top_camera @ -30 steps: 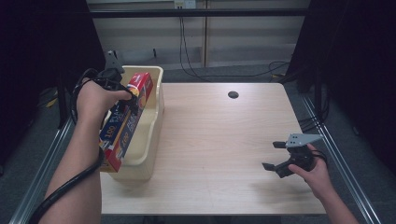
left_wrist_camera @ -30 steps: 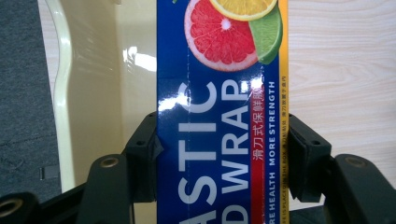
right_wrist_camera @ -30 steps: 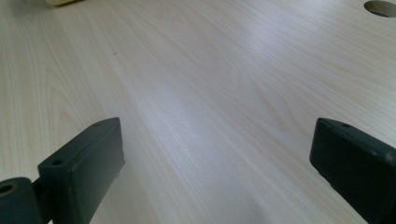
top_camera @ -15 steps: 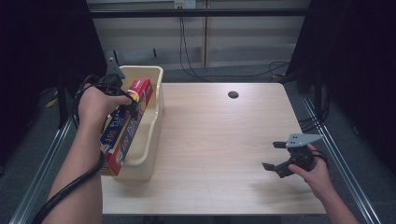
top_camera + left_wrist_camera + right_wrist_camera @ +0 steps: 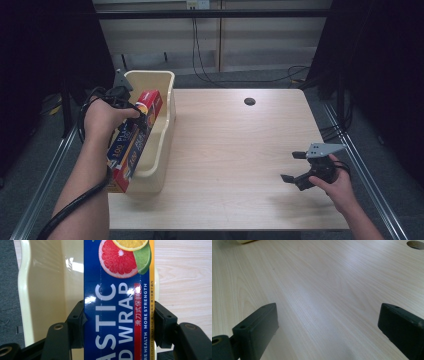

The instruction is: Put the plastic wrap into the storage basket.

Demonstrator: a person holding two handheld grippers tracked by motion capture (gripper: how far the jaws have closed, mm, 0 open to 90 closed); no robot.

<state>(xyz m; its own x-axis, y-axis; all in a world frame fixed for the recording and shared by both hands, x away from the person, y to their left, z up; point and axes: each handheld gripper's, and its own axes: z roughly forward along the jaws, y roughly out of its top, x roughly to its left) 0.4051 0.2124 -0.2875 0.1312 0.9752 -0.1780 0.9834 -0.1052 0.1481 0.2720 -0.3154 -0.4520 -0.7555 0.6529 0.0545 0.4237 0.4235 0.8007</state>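
Lowered since the earlier frame, the plastic wrap box (image 5: 132,141) is now sinking deeper into the cream bin (image 5: 167,107), tilted lengthwise along it; the right gripper (image 5: 296,167) is sitting as before.

High view: left gripper (image 5: 134,111) is mostly hidden behind hand & box; 1 box, 1 bin, 2 grippers, 1 cable hole (image 5: 249,101) on the table (image 5: 235,150).

Left gripper view: jaws are clamping the box (image 5: 118,300) on both sides; its label is cut off top & bottom. Bin wall (image 5: 42,290) is lying beneath.

Right gripper view: jaws are standing wide apart w/ nothing between, over bare table (image 5: 324,290); hole (image 5: 415,244) is cropped at the corner.
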